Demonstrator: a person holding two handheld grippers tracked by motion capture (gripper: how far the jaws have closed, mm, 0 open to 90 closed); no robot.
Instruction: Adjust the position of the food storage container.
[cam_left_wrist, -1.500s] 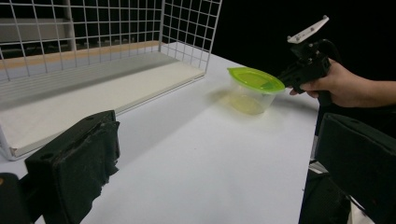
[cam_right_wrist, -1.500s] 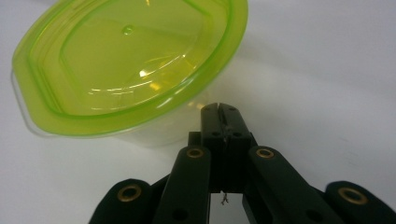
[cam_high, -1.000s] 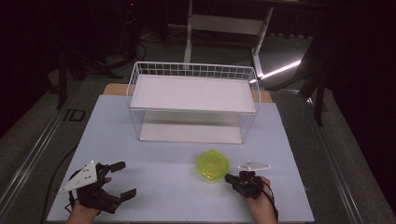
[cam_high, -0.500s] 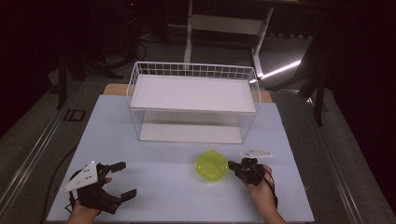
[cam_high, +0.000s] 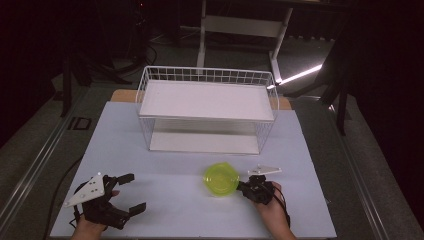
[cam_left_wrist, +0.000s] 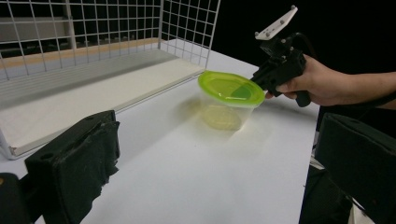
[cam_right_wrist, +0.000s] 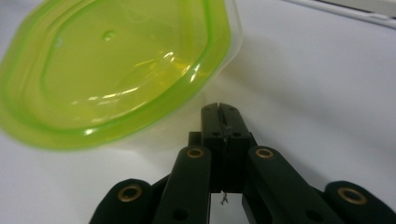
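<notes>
One clear plastic tub with a lime-green translucent lid (cam_high: 220, 179) stands on the white tabletop (cam_high: 175, 200) in the high view, in front of one white wire rack with two shelves (cam_high: 207, 110). Two grippers show here. The right gripper (cam_high: 245, 187), held in the person's right hand (cam_high: 272, 207), has its tips just beside the tub's right edge, and contact cannot be told from above. The left gripper (cam_high: 131, 192), near the table's left front corner, is well apart from the tub, with its two jaws spread wide and nothing between them.

In the left gripper view, that gripper's two black padded jaws rise at the bottom left and right, far apart, with bare tabletop (cam_left_wrist: 196, 177) between them. One tub (cam_left_wrist: 229, 100) stands farther off, upright, its lid seated on top, just off the corner of the rack (cam_left_wrist: 93, 60). The right gripper (cam_left_wrist: 262, 80) comes in from the right in a hand (cam_left_wrist: 315, 84), its tip at the lid's rim on the side away from the rack.

In the right gripper view, the two jaws of the right gripper (cam_right_wrist: 220, 112) are pressed together, with nothing caught between them. The tub (cam_right_wrist: 114, 70) lies above and to the left of the closed tips, its lid rim just beside them; a thin strip of clear wall shows between the rim and the tips.
</notes>
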